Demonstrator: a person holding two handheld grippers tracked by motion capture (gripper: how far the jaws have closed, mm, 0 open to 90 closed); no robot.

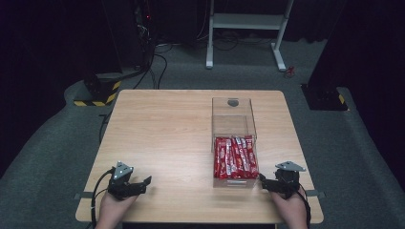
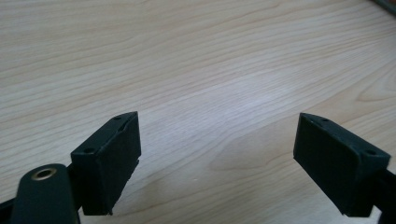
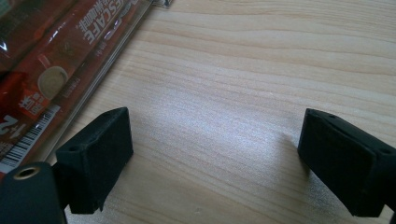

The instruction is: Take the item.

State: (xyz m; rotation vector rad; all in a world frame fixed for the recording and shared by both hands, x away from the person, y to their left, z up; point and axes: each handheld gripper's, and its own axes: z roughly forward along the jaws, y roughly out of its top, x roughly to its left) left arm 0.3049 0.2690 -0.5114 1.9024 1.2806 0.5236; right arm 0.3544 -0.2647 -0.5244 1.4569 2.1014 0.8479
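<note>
Clear acrylic box [image 1: 233, 125] sits at 2 o'clock from desk [image 1: 162, 138] centre, red coffee stick packets [image 1: 235, 157] lying flat in its near half, easy to reach. Right tool [image 1: 265, 182] rests just beside the box's near corner, jaws apart, empty. Left tool [image 1: 143, 183] at 7 o'clock, well apart from the box, jaws apart over bare wood.

Light wood worktop [image 1: 162, 133] w/ rounded corners stood on grey carpet floor [image 1: 57, 143]. Behind it, a white metal frame [image 1: 246, 21] on two feet, approx. centre-right at the back. Black cables [image 1: 160, 62] trailed over the carpet near the far left corner. A black base w/ yellow-black hazard stripes [image 1: 98, 90] sat just beside that corner; another dark base [image 1: 325, 98] at right. Rest of the room was dark.
</note>
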